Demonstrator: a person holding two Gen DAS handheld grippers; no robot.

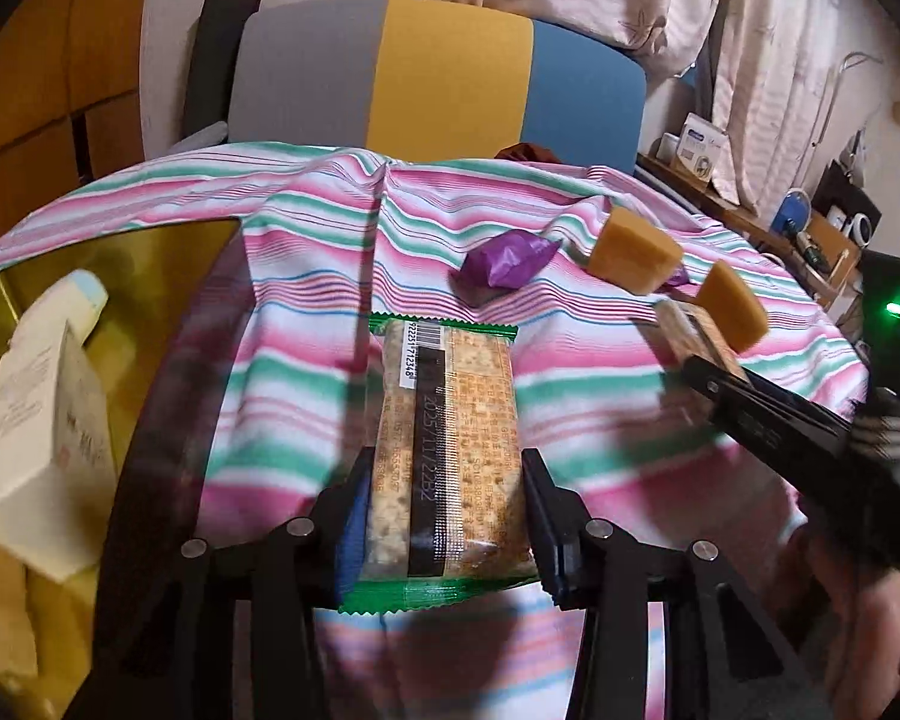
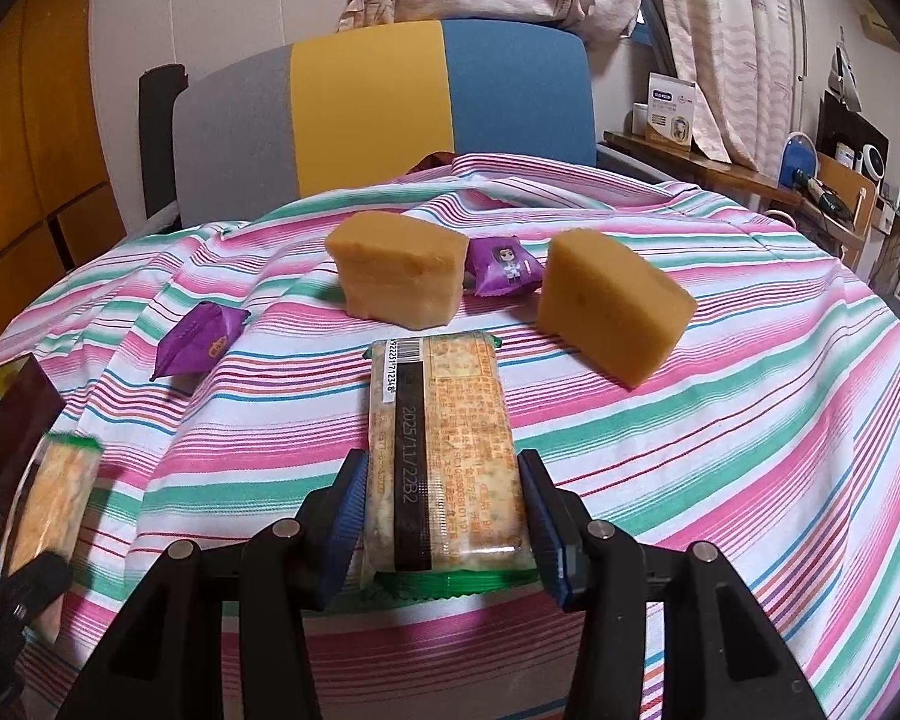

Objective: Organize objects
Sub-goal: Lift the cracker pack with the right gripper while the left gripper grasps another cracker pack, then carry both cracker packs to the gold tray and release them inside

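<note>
Purple cartoon-printed candy (image 2: pixel 504 267), right-wrist only

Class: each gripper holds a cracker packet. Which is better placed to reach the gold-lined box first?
Left, probably. The left gripper, shut on its green-edged cracker packet, is beside the gold-lined box; the right gripper is over the striped cloth, farther off.

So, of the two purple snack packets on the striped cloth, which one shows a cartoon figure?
The purple packet lying between the two yellow sponge blocks shows the figure. The other packet, off to the left, shows only a small yellow label.
</note>
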